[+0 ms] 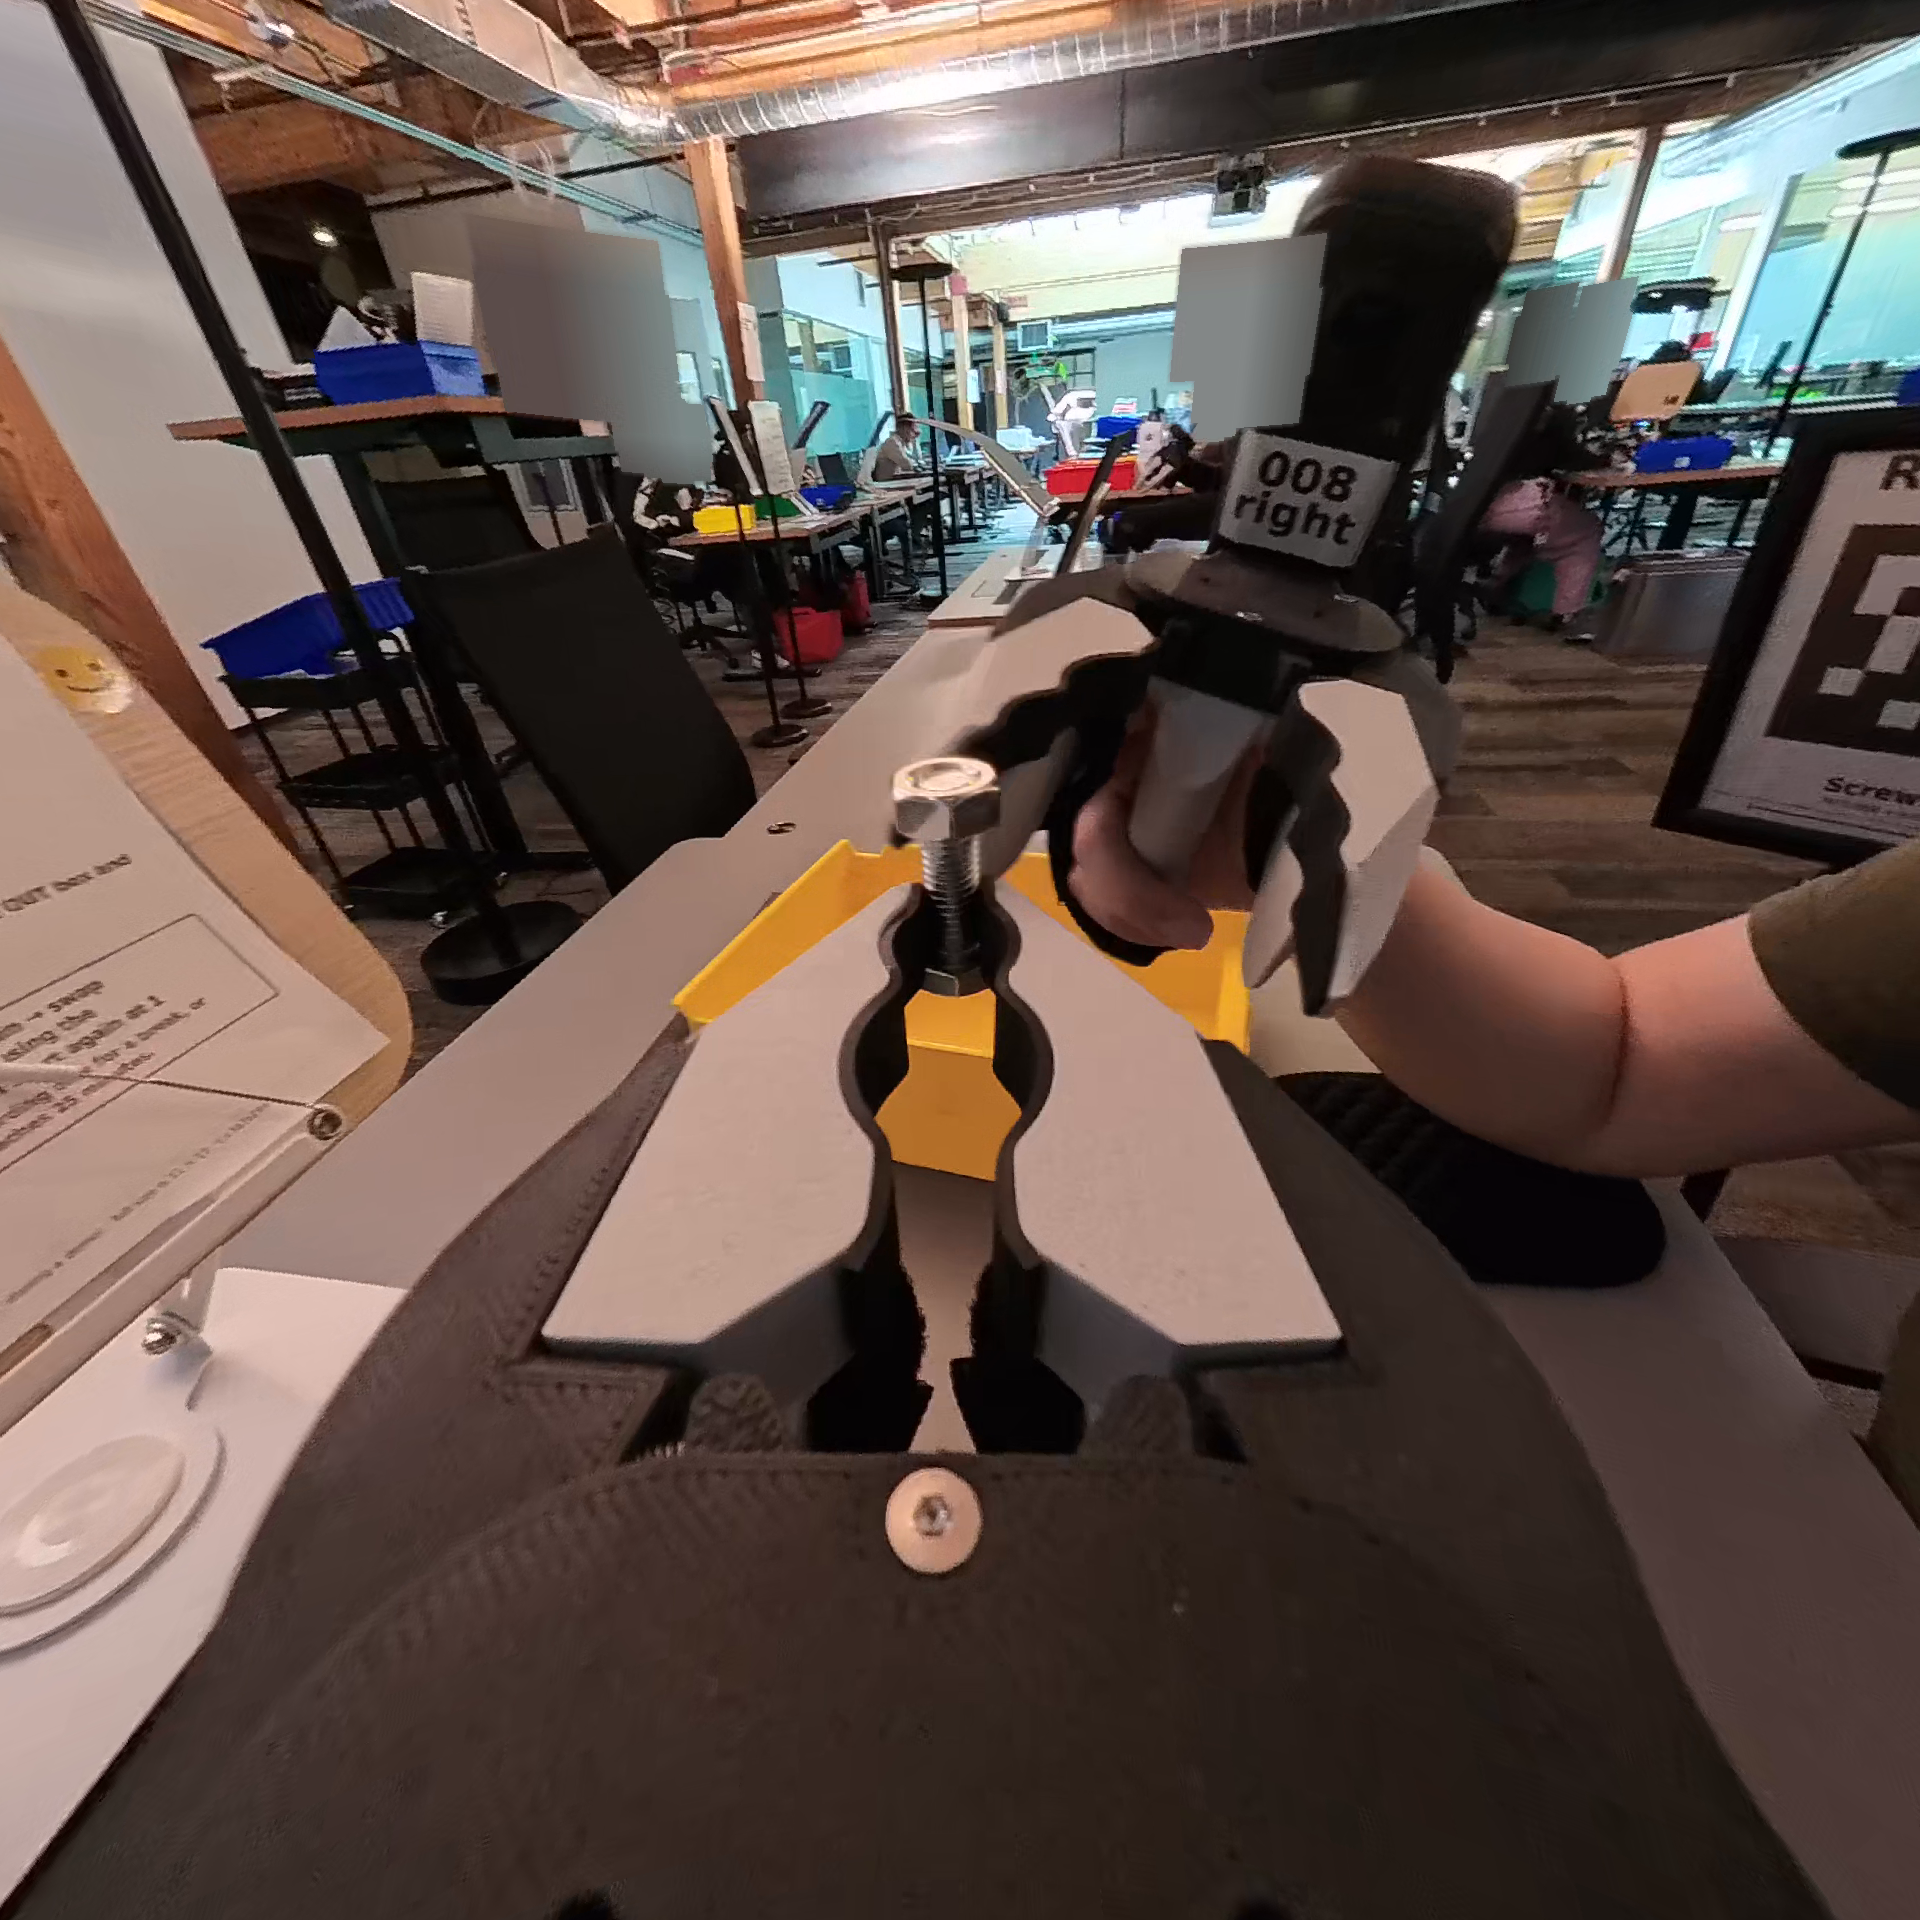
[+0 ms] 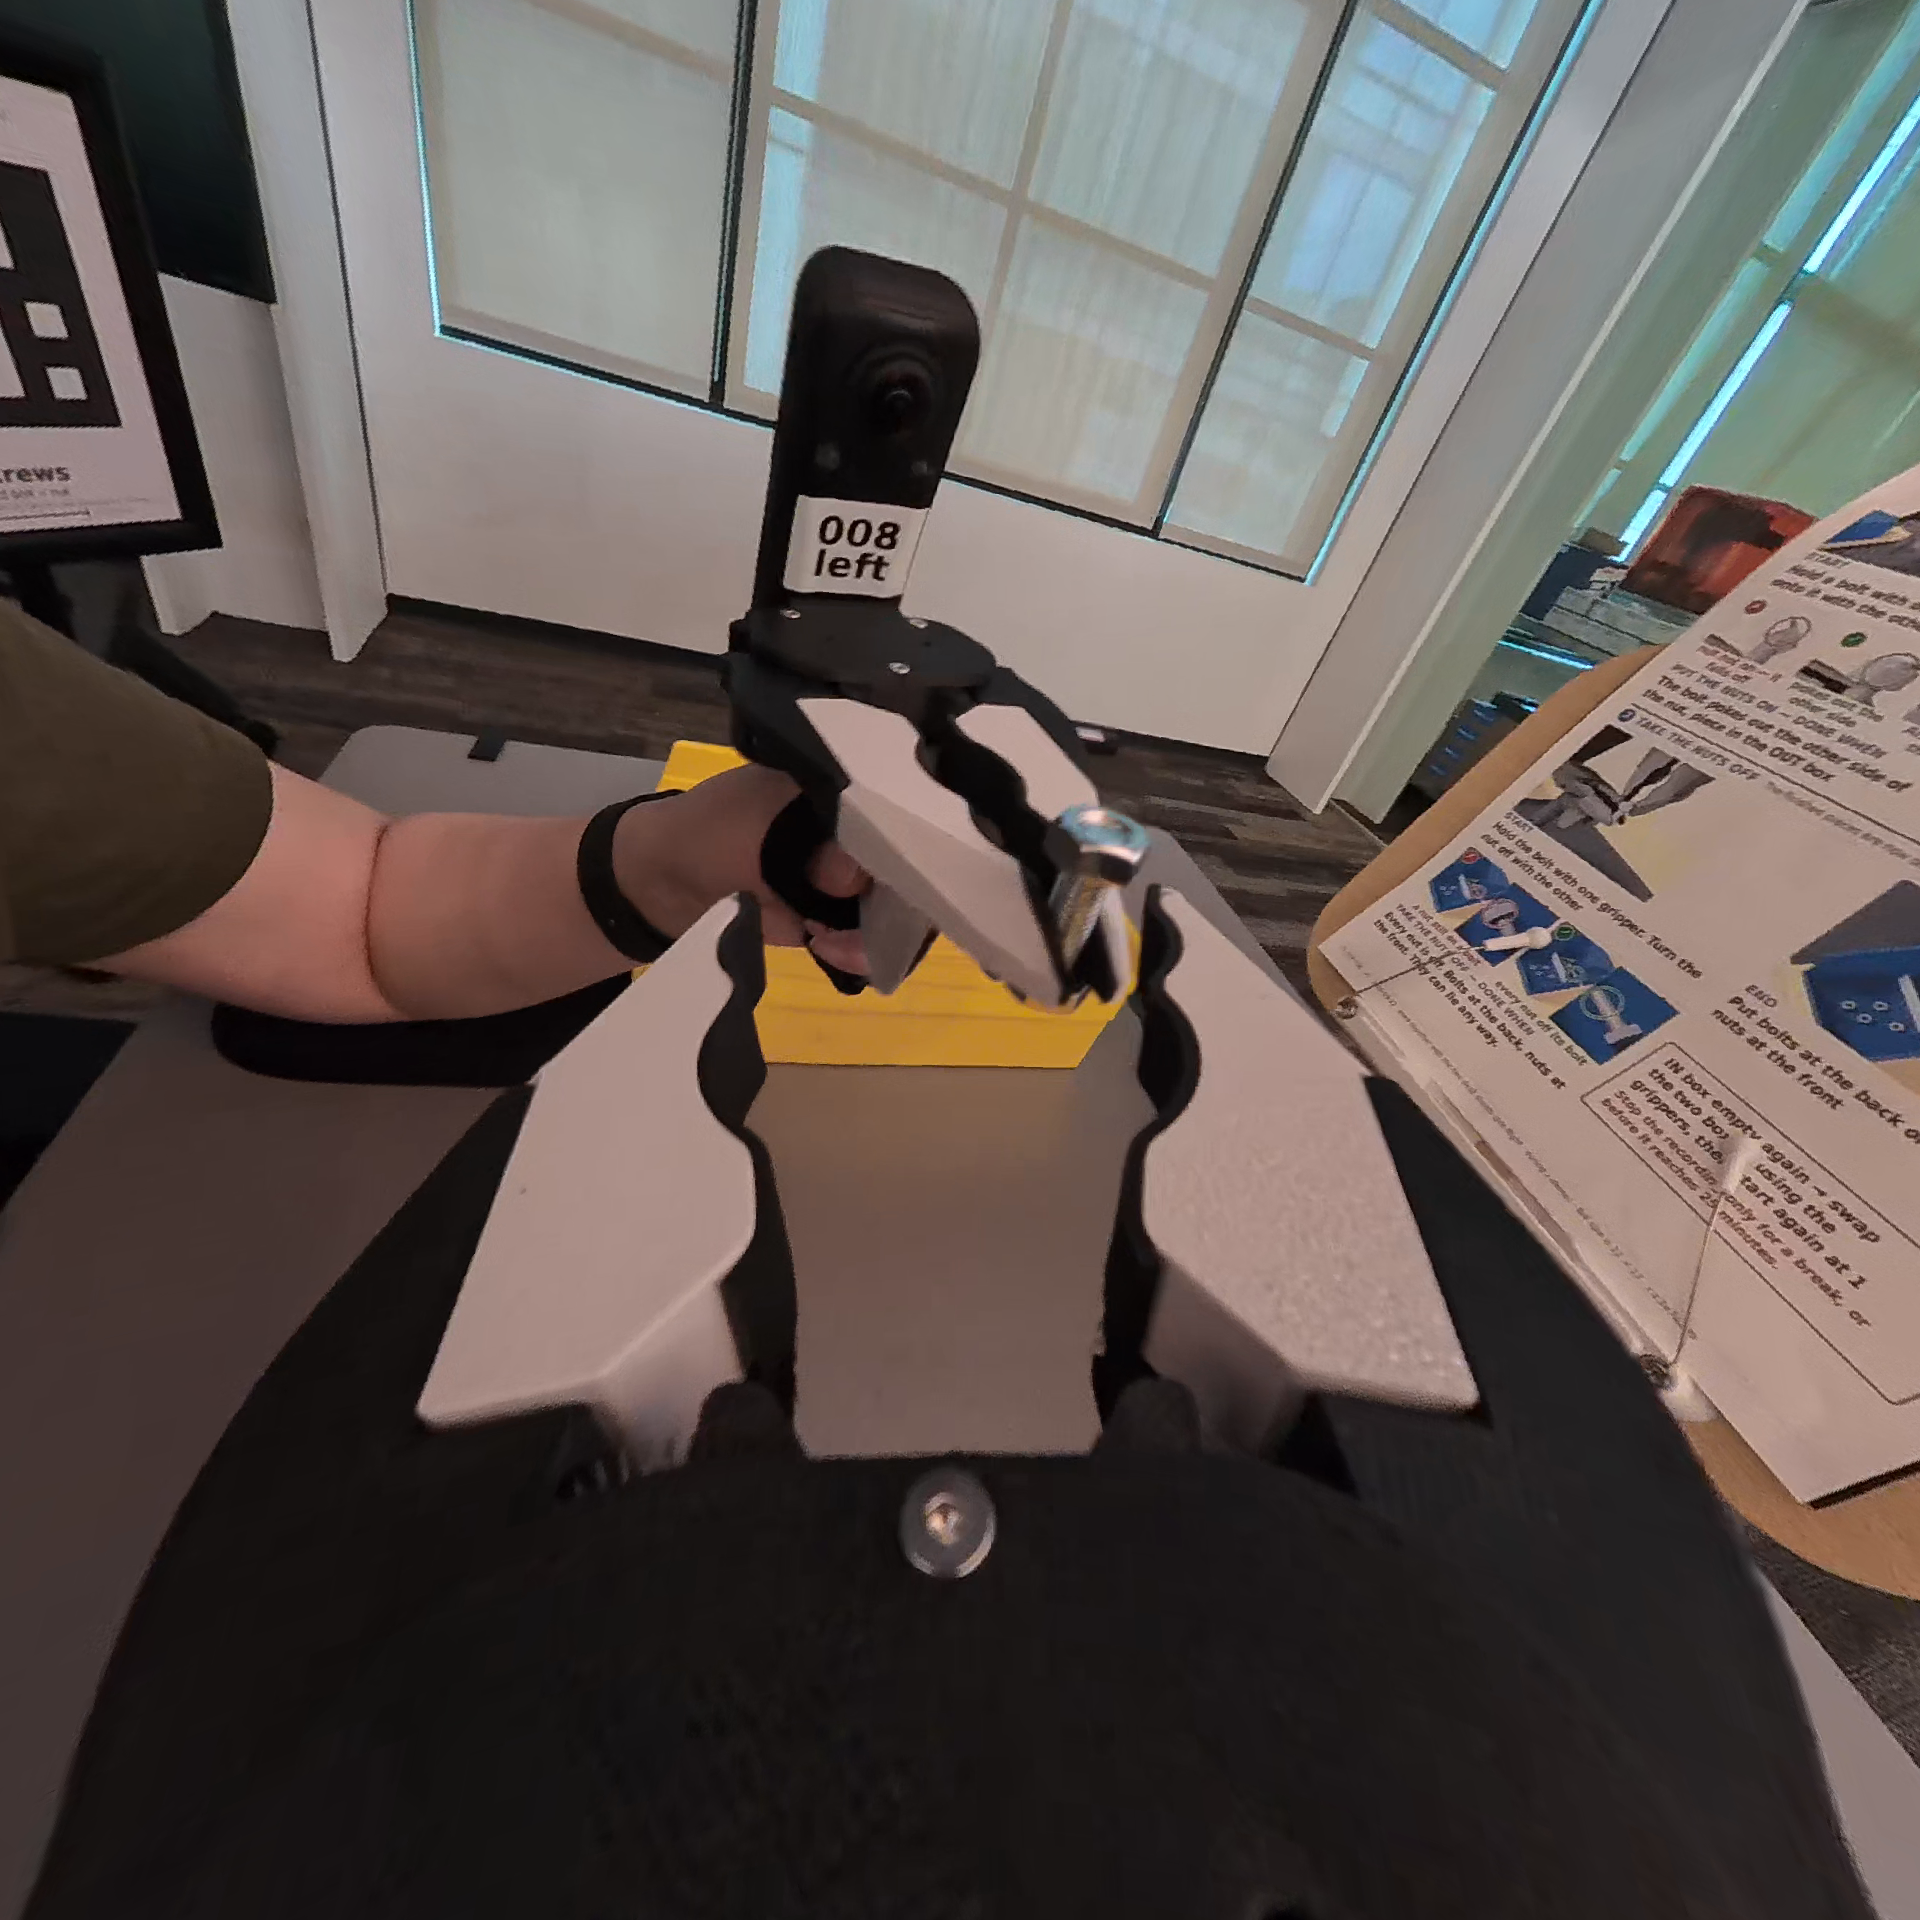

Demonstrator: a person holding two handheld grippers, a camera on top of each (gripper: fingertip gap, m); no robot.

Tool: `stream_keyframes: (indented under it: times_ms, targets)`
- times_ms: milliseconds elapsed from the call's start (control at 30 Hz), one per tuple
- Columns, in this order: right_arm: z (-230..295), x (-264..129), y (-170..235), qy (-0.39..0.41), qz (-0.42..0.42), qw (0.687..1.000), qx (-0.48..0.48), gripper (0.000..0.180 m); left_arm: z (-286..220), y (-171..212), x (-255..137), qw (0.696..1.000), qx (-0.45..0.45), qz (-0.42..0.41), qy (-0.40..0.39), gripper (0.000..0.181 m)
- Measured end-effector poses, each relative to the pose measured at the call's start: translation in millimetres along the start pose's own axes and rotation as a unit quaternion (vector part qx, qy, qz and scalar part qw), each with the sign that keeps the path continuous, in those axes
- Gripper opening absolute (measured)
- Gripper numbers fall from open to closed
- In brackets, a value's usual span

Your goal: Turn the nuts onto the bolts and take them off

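Observation:
My left gripper (image 1: 948,896) is shut on a silver bolt (image 1: 947,831) and holds it upright, hex head on top, above a yellow bin (image 1: 769,961). A nut (image 1: 948,982) sits low on the thread, between the fingers. My right gripper (image 2: 940,935) is open and empty, its jaws wide apart. In the right wrist view the left gripper (image 2: 1075,966) holds the bolt (image 2: 1091,868) just off my right fingertip (image 2: 1158,925). In the left wrist view the right gripper (image 1: 1143,873) hangs just right of the bolt, one finger (image 1: 1023,717) close to the bolt head.
The yellow bin (image 2: 935,1023) stands on a grey table (image 1: 1662,1455). An instruction sheet on a wooden board (image 1: 125,987) (image 2: 1662,987) stands beside it. A framed sign (image 1: 1818,644) stands opposite. A black pad (image 1: 1455,1174) lies under the person's arm (image 1: 1558,1060). My two grippers' fingertips are within a few centimetres of each other.

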State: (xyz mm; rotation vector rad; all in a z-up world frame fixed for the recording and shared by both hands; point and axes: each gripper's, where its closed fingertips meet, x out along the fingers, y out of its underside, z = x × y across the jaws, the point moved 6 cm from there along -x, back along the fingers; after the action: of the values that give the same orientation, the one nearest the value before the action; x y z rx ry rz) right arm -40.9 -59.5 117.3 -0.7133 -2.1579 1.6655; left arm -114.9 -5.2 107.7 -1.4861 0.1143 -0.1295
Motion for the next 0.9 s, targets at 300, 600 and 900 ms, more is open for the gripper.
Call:
stream_keyframes:
  times_ms: [300,600,900]
  targets:
    - [4.7,2.1,-0.9,-0.007,0.006,1.0,-0.007,0.082,-4.6,2.5,4.7,1.0,0.021,0.014,-0.009,0.007]
    - [0.3,4.2,-2.2,-0.008,-0.022,0.999,0.026,0.084,-18.6,4.8,11.4,0.999,0.022,0.015,0.043,0.007]
    - [7.6,1.8,-1.9,-0.009,0.015,1.0,-0.019,0.075,-6.8,-4.1,0.3,1.0,0.004,-0.014,0.013,0.007]
